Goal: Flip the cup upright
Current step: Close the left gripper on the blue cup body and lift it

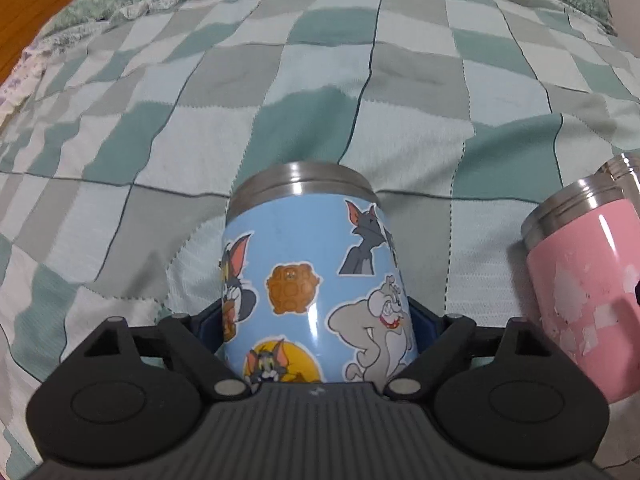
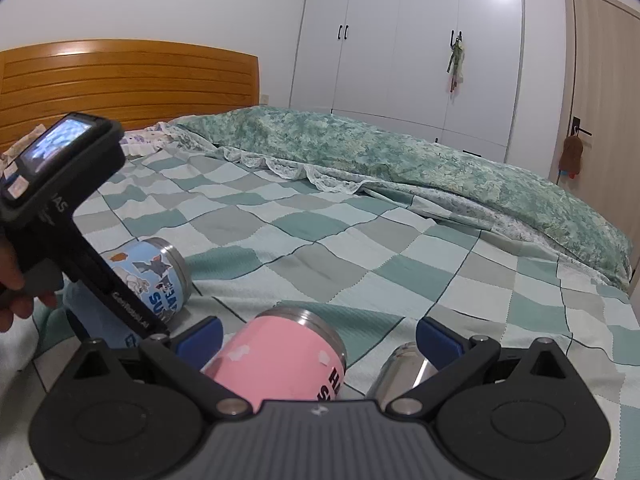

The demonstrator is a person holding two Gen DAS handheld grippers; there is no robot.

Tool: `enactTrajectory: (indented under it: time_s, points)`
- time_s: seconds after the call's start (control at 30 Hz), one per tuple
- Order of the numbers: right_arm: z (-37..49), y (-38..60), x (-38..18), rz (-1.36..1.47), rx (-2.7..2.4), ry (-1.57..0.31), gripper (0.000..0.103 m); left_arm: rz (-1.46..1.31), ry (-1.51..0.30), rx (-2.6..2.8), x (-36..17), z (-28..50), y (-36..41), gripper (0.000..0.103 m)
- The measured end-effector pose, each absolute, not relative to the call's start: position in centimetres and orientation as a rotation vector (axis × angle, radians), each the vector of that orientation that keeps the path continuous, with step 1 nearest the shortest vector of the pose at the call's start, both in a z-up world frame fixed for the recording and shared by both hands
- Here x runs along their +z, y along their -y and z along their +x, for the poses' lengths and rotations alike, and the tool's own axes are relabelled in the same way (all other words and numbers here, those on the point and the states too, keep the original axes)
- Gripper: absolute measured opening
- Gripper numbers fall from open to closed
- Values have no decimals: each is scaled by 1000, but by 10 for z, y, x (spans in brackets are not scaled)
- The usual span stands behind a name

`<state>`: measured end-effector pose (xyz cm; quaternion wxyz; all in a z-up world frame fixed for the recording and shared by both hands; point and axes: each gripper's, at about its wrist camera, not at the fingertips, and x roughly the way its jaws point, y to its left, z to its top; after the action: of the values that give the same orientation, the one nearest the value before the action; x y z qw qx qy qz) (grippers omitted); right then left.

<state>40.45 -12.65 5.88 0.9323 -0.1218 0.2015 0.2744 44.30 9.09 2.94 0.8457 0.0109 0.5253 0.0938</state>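
The checked bed cover (image 2: 360, 240) runs open and flat ahead of both tongs, as far as the rumpled green quilt (image 2: 440, 168) along its far and right side and the wooden headboard (image 2: 128, 80) at far left.

The left tongs (image 1: 318, 312) are closed on the blue cartoon cup (image 1: 316, 280), blue pads pressed to either side of its body; its steel end points away from the camera. From the right wrist view this cup (image 2: 152, 276) sits tilted on the bed, the left tool slanting down onto it, with a hand (image 2: 16, 292) on the grip at the far left edge.

The right tongs (image 2: 318, 338) stand wide open, gripping nothing. The pink cup (image 2: 280, 360) lies between their fingers, nearer the left pad, steel end forward; whether it touches that pad I cannot tell. A bare steel cup (image 2: 404, 368) lies just inside the right finger.
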Motion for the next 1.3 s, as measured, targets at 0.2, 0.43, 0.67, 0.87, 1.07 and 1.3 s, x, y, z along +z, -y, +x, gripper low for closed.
enactTrajectory:
  time_s: [0.2, 0.43, 0.67, 0.87, 1.07, 1.3]
  points:
    - [397, 127, 63, -258, 560, -408, 103, 13, -1094, 191, 34, 427, -92, 88]
    - [370, 133, 80, -258, 557, -393, 103, -8, -1066, 157, 52, 402, -87, 87]
    - [323, 142, 94, -265, 538, -400, 103, -4, -1032, 98, 80, 349, -71, 87]
    - [272, 156, 101, -269, 509, -416, 103, -23, -1025, 27, 89, 292, -54, 87]
    - [228, 168, 99, -267, 482, -446, 103, -24, -1045, -45, 80, 244, -38, 87]
    - [194, 171, 88, -265, 466, -488, 103, 7, -1064, -49, 58, 215, -38, 87]
